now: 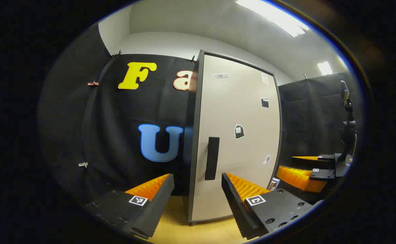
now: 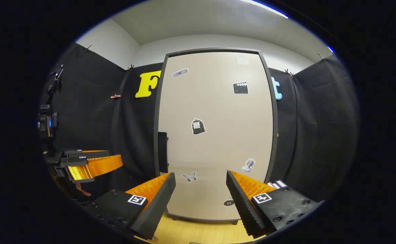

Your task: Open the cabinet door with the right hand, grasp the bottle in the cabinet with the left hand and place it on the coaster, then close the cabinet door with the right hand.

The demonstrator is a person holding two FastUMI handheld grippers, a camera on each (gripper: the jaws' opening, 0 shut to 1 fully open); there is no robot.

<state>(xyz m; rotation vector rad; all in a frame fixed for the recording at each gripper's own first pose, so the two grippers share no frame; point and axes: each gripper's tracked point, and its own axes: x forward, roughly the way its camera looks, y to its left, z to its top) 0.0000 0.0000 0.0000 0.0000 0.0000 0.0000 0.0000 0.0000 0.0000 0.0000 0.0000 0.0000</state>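
The cabinet (image 1: 238, 135) stands upright on the table, and its pale door (image 2: 215, 135), dotted with small stickers, is shut and hides the inside. A black vertical handle (image 1: 212, 158) sits near the door's left edge, also seen side-on as the handle (image 2: 163, 152). My left gripper (image 1: 198, 179) is open, short of the door, with the handle showing between its fingers. My right gripper (image 2: 200, 176) is open too, facing the lower door head-on without touching it. Off to the side, the right gripper (image 1: 303, 171) and the left gripper (image 2: 89, 164) each hang apart from the cabinet.
The yellow wooden table (image 1: 198, 230) runs under the cabinet. A small white object (image 2: 277, 184) lies at the cabinet's lower right corner. A black stand with a device (image 1: 349, 128) rises at the side. Black cloth walls close in behind.
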